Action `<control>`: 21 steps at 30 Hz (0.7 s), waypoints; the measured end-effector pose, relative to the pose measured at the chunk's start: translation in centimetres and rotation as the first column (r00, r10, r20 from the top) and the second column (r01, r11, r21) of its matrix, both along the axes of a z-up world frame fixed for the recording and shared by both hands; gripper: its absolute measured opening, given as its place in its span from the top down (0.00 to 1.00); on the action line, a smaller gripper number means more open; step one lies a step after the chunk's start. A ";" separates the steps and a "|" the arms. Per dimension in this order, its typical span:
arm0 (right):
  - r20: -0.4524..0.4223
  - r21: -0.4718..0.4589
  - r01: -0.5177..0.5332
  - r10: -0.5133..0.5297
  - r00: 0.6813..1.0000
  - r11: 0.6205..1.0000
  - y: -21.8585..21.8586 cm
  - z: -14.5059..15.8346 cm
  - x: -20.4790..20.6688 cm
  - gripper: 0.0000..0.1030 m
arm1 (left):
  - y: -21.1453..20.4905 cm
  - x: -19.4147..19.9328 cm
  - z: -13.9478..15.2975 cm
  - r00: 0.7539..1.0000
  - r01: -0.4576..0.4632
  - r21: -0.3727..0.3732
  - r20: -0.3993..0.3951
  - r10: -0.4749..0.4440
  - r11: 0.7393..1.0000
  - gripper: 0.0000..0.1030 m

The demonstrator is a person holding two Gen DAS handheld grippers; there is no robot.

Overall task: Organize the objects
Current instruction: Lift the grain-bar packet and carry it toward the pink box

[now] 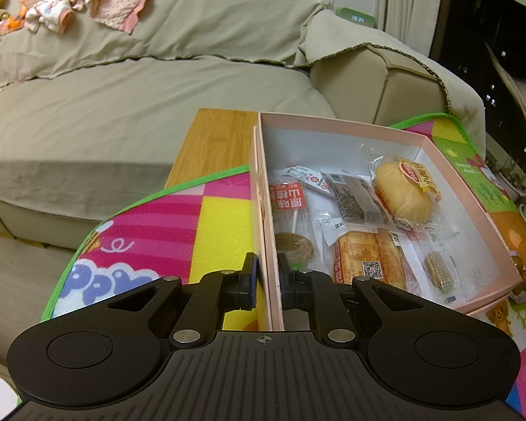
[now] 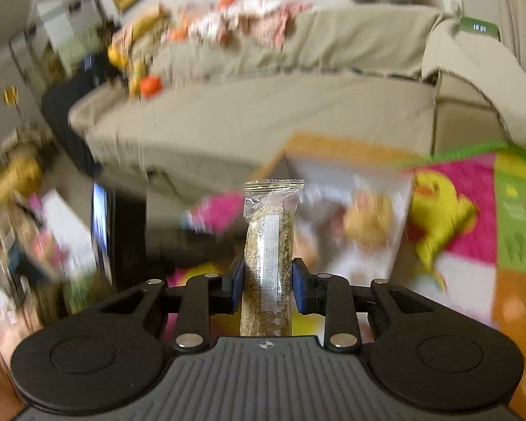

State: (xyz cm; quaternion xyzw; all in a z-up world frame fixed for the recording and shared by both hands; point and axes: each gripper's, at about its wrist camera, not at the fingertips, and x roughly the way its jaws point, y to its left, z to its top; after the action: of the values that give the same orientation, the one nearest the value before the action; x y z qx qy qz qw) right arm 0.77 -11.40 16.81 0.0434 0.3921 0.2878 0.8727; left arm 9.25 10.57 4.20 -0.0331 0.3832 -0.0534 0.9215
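Your left tongs (image 1: 265, 280) are closed thin on the near wall of the pink box (image 1: 340, 127), which lies on the colourful play mat (image 1: 214, 224) and already holds wrapped snacks, with a bun packet (image 1: 405, 193) toward 1 o'clock. Your right tongs (image 2: 267, 286) grip a clear-wrapped grain bar (image 2: 268, 256) upright, well apart from the box at 1 o'clock. The right view is blurred, so I judge you are moving fast; the slippery wrapper may slide out, or the thin card wall may bend and tip the box. Behind stand a wooden worktop (image 1: 214, 140) and a beige sofa (image 1: 140, 105) with clothes.
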 end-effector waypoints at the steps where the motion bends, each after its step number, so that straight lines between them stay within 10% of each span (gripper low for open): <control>1: 0.000 0.033 0.015 -0.015 1.000 0.999 0.3 0.3 1.0 0.73 | 0.0 0.0 0.0 1.000 0.000 0.000 0.000 0.000 1.000 0.87; 11: -0.061 0.088 0.166 -0.161 0.985 0.982 4.4 -2.9 9.3 0.69 | -0.1 0.3 0.1 1.000 0.005 -0.001 -0.003 -0.005 1.000 0.87; 21: -0.051 -0.019 0.328 -0.329 0.943 0.944 -4.6 -4.4 8.8 0.59 | -0.1 0.2 0.1 1.000 0.004 -0.004 0.000 -0.004 1.000 0.87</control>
State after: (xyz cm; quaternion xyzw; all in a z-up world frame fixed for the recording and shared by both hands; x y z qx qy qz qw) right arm 9.55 -16.03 12.46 0.1112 0.4043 0.1351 0.8977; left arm 9.48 10.46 4.31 -0.0342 0.3833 -0.0560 0.9213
